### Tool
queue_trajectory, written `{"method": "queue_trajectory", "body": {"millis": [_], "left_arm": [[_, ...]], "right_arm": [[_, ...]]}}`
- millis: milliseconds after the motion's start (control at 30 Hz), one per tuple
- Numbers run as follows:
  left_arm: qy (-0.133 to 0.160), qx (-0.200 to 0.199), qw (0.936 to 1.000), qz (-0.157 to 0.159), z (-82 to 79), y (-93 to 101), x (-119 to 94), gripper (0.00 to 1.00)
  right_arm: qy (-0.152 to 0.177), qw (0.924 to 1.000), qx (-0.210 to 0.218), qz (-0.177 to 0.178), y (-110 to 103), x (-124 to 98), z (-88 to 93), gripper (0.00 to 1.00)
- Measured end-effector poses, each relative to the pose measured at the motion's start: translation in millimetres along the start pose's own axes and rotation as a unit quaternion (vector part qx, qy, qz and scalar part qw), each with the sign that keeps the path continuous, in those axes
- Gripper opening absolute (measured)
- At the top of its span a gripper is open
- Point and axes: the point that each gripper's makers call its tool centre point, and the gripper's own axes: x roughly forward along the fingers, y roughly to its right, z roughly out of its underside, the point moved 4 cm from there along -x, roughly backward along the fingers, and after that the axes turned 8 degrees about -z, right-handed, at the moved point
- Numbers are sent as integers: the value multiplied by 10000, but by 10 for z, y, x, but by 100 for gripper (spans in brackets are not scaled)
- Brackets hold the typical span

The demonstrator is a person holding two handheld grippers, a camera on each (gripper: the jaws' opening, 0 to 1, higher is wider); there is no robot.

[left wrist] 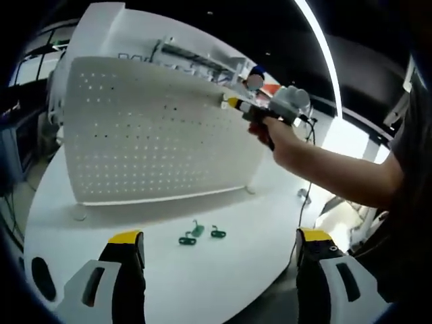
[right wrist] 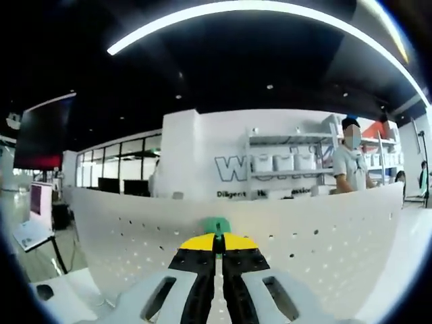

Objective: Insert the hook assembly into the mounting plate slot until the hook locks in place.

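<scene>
Right gripper view looks along the right claw (right wrist: 216,244), whose yellow-tipped jaws are pressed together on a small green hook (right wrist: 217,226), held right at the upper edge of the white pegboard (right wrist: 324,243). Left gripper view shows the left claw (left wrist: 219,246) with jaws wide apart and holding nothing, low over the white desk (left wrist: 202,283), with three more green hooks (left wrist: 199,233) lying on the desk just in front of the pegboard's foot.

The risk, I judge, is a missed hole: most of the hook is covered by the jaws, so its prongs cannot be lined up by sight, and a skewed push could pop it out of the grip or tip the free-standing pegboard backward. Whether the hook already touches a hole cannot be told. From the left gripper view the right claw is small and far against the pegboard's top corner, its tips blurred.
</scene>
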Motion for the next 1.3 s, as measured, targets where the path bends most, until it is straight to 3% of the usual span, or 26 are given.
{"method": "queue_trajectory", "body": {"millis": [333, 867, 967, 1100, 1300], "left_arm": [[0, -61, 10000, -37, 23, -9, -26, 94], [33, -118, 9999, -44, 19, -22, -27, 93], [87, -136, 9999, -43, -9, -13, -41, 93], [149, -172, 9997, -52, -32, -8, -60, 93], [196, -139, 9997, -91, -38, 11, -112, 93]], "right_arm": [[-54, 10000, 58, 45, 2, -12, 75, 0], [-235, 9990, -361, 117, -31, 36, 138, 1], [-342, 9994, 100, 6, -2, 67, 151, 2], [-581, 9983, 8, -30, 12, 105, 230, 10], [-497, 9987, 50, -59, -3, 68, 164, 12]]}}
